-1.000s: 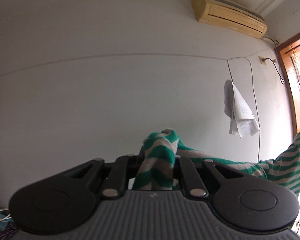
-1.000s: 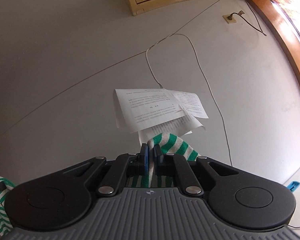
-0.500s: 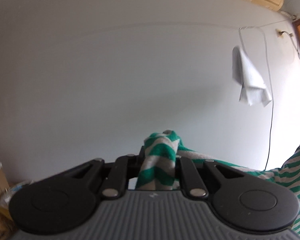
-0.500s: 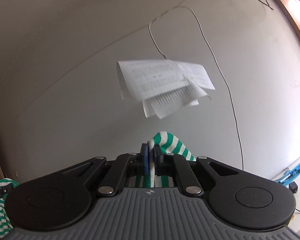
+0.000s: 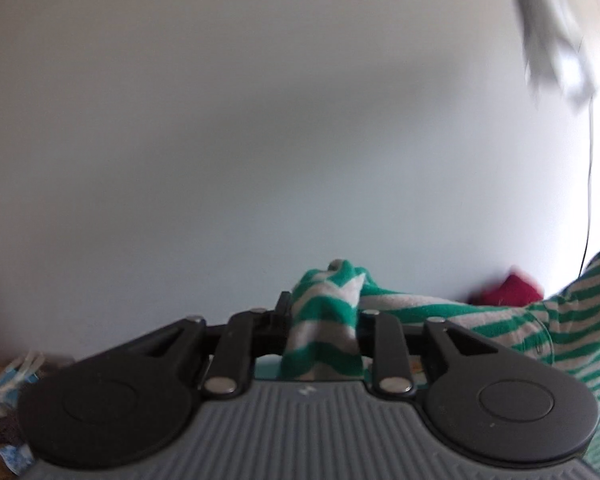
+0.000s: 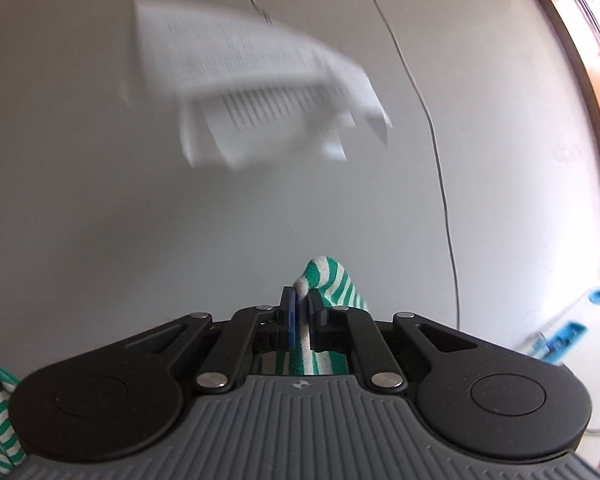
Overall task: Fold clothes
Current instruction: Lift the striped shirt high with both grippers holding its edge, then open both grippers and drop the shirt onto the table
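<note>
A green-and-white striped garment (image 5: pixel 440 308) hangs stretched in the air between my two grippers. My left gripper (image 5: pixel 320 312) is shut on a bunched corner of it, and the cloth runs off to the right edge of the left wrist view. My right gripper (image 6: pixel 302 304) is shut on another corner of the striped garment (image 6: pixel 328 284), pinched between its blue pads; more of the cloth shows at the lower left. Both cameras face a pale wall, and no table surface shows under the garment.
Printed paper sheets (image 6: pixel 260 92) hang on the wall with a cable (image 6: pixel 440 168) beside them. A wooden door frame (image 6: pixel 588 92) is at the right. A red object (image 5: pixel 508 290) lies behind the cloth. Clutter (image 5: pixel 8 392) sits at the lower left, and blue-and-white items (image 6: pixel 564 332) at the right.
Both grippers have tilted downward with the garment still held: the air conditioner has left view, the hanging papers have risen in both views, and the red object has come into sight.
</note>
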The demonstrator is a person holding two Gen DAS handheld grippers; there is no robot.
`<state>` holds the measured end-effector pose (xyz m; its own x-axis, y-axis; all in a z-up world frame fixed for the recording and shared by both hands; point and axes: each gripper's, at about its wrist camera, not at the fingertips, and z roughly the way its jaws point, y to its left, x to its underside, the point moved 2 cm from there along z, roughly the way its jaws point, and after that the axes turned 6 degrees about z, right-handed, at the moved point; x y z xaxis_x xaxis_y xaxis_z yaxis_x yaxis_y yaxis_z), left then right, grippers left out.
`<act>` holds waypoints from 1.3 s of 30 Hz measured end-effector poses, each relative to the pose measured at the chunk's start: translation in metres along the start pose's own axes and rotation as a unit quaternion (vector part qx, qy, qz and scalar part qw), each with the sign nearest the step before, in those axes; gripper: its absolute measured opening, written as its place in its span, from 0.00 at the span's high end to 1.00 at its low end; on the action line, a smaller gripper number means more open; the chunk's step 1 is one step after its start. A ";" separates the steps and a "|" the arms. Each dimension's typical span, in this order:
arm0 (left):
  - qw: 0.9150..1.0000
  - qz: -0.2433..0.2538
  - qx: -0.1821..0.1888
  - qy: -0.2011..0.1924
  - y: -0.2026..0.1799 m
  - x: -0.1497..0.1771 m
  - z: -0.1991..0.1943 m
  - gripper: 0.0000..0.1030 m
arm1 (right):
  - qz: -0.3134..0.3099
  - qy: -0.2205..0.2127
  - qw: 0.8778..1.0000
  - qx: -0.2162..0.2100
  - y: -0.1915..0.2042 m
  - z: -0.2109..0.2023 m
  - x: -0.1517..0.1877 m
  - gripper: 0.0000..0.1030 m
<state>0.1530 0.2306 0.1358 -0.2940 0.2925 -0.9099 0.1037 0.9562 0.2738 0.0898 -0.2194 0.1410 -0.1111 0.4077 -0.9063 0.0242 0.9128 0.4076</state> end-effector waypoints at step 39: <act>0.964 -0.049 0.141 0.222 -0.091 0.287 -0.021 0.85 | -0.045 0.360 0.930 0.059 -0.073 -0.069 0.285 0.91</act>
<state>0.0389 0.2278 -0.1438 -0.6869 0.2373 -0.6869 0.2897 0.9563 0.0407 -0.0120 -0.1715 -0.1393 -0.7526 0.2483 -0.6098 0.0880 0.9558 0.2806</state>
